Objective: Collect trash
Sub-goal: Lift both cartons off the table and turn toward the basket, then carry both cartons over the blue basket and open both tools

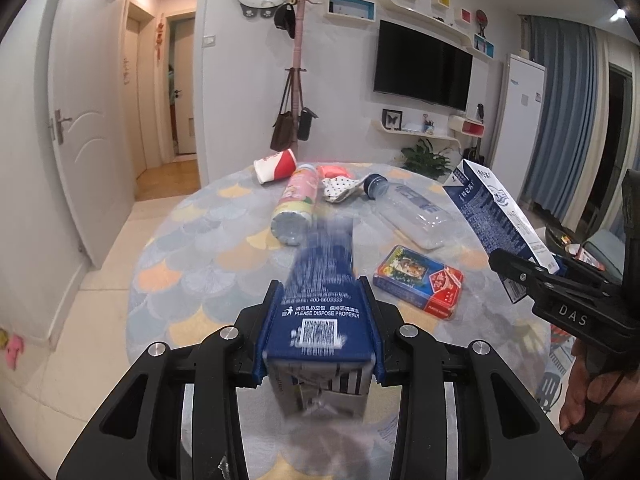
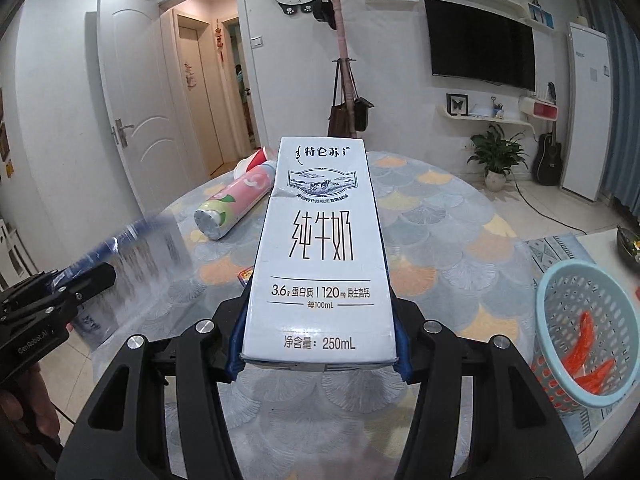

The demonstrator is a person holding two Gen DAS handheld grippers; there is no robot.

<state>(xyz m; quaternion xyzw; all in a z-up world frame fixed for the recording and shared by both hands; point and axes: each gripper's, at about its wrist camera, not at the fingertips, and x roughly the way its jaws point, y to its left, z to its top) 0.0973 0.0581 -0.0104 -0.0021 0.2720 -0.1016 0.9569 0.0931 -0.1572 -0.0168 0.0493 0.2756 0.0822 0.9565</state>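
My left gripper point(image 1: 320, 320) is shut on a blue milk carton point(image 1: 320, 312), held above the round table point(image 1: 192, 256); the carton is motion-blurred. My right gripper point(image 2: 320, 344) is shut on a white-faced milk carton point(image 2: 320, 248), also seen in the left wrist view point(image 1: 496, 216) at the right. On the table lie a pink tube can point(image 1: 296, 204), a red-and-white paper cup point(image 1: 276, 166), a clear plastic bottle point(image 1: 412, 212), a card box point(image 1: 420, 280) and a dotted wrapper point(image 1: 340, 188). A light blue basket point(image 2: 584, 340) with orange scraps sits at the right.
A coat stand point(image 1: 296, 80) with bags stands behind the table. A white door point(image 1: 80, 128) is at the left, a potted plant point(image 2: 496, 160) and guitar point(image 2: 550, 156) at the right by the wall. The person's hands hold both grippers.
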